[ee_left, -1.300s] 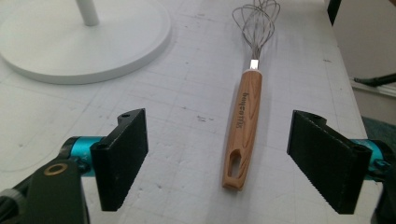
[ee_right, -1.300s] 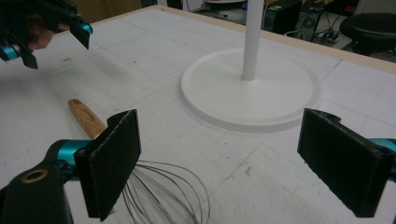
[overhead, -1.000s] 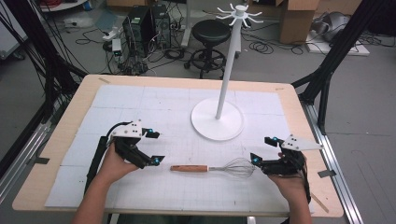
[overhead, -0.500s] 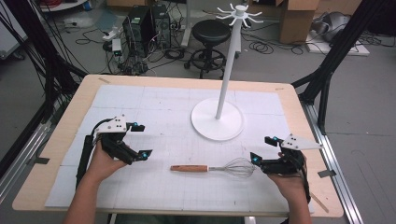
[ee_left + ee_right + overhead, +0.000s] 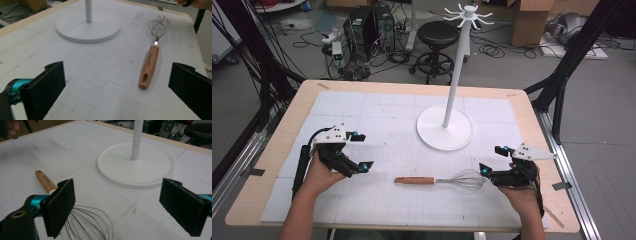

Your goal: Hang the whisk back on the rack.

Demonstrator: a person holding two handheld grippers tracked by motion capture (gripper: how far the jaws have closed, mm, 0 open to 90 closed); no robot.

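**Whisk waits between two open grippers**

I hold both grippers low over the surface (image 5: 377, 107), near the bottom of the high view, with a whisk (image 5: 439, 180) lying flat between them. My left gripper (image 5: 360, 151), at lower left of that frame, has its jaws spread wide and grips nothing; in the left gripper view the whisk (image 5: 150, 60) lies ahead and to the right, its wooden handle pointing toward me and its wire head farther off. My right gripper (image 5: 492, 160), at lower right, is likewise wide open and empty, its near jaw just beside the wire loops (image 5: 90, 220), which show at the bottom of the right gripper view. The tall white hanging stand (image 5: 445, 127) rises from its round base at centre frame, well apart from the whisk.

I judge this to be the approach before the pick-up: nothing is lifted yet. The next move calls for one gripper to straddle the whisk, most surely at the wooden handle, and close squarely across it so the whisk does not roll or pivot on the surface.
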